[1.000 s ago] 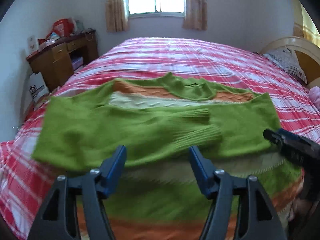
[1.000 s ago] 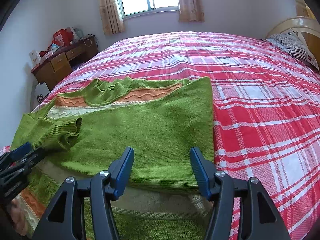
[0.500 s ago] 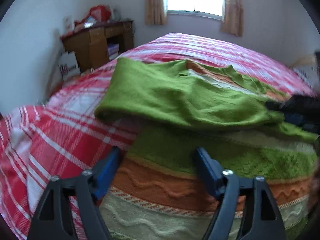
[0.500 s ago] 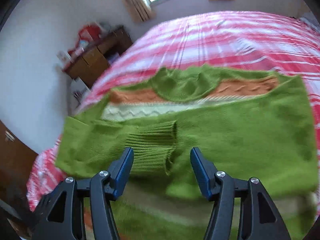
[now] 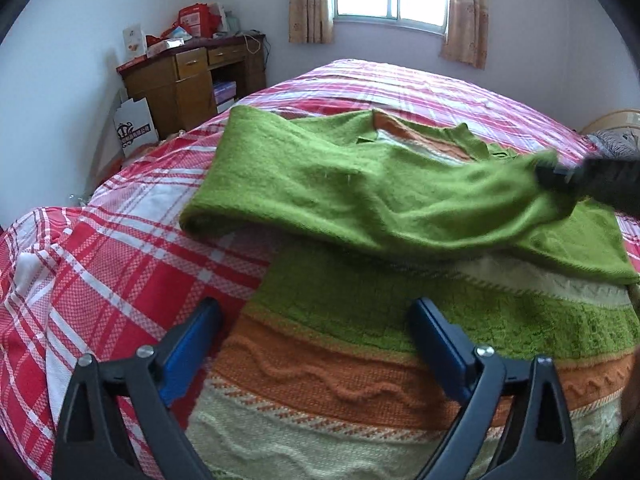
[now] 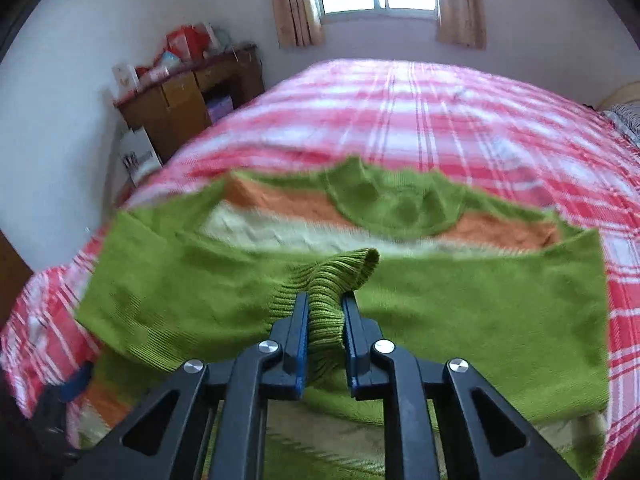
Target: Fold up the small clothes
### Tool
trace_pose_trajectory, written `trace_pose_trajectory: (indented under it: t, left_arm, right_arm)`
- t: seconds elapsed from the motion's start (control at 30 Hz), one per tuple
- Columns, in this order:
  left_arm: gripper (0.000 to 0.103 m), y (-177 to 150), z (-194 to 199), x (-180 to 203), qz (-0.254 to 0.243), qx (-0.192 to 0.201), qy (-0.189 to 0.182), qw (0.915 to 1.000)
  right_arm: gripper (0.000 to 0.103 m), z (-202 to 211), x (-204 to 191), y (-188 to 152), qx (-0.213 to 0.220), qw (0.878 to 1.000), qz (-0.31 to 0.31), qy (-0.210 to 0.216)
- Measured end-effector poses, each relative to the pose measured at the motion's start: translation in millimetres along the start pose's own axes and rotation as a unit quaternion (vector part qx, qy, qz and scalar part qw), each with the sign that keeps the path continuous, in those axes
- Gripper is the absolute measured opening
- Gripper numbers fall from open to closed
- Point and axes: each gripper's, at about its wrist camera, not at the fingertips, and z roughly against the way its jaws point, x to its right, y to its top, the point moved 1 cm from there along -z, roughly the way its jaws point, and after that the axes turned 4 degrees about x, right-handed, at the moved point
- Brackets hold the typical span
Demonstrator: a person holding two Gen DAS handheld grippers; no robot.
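Nearest the right wrist camera, the right tongs are clenched on the ribbed cuff of the sweater's sleeve, which bunches up between the two blue pads. The hold looks narrow, so a quick pull could slide the ribbing free and drop the sleeve back in a heap. A pull across the body may also drag the whole sweater over the plaid bedspread and spoil the folds already laid.

The left tongs are released, their pads wide apart above the striped hem, gripping nothing. With nothing pinning that hem, the lower body is free to ride along, and wrinkles could form under the sleeves.

The sweater lies face up near the front edge of the bed. It is a chunky knit, bright green, with orange and cream cable-patterned bands across hem and chest. Both green sleeves lie folded across the body. Further off sits the round green collar. It looks soft, stretchy and thick, likely to spring back from a crease.
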Motion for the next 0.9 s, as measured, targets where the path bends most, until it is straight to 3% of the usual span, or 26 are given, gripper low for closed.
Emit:
trace_pose_trajectory:
  t: [0.23, 0.4, 0.47, 0.5, 0.6, 0.9]
  left_arm:
    - [0.100, 0, -2, -1, 0.000, -0.001, 0.003, 1.0000]
    - [0.101, 0, -2, -2, 0.001, -0.003, 0.006, 1.0000]
    - [0.101, 0, -2, -3, 0.001, -0.003, 0.006, 1.0000]
    - [0.101, 0, -2, -3, 0.001, -0.003, 0.006, 1.0000]
    - [0.102, 0, -2, -3, -0.001, -0.003, 0.007, 1.0000]
    - [0.103, -1, -2, -3, 0.001, -0.006, 0.013, 0.9999]
  right_arm:
    - [0.014, 73, 0, 52, 0.097, 0.995, 0.031, -0.013]
    - [0.014, 94, 29, 61, 0.115, 0.991, 0.039, -0.051]
    - [0.013, 98, 65, 56, 0.108, 0.990, 0.024, -0.082]
    - [0.013, 98, 65, 56, 0.108, 0.990, 0.024, -0.082]
    - [0.013, 88, 115, 30, 0.076, 0.990, 0.005, -0.116]
    - [0.013, 47, 177, -37, -0.009, 0.990, -0.055, -0.126]
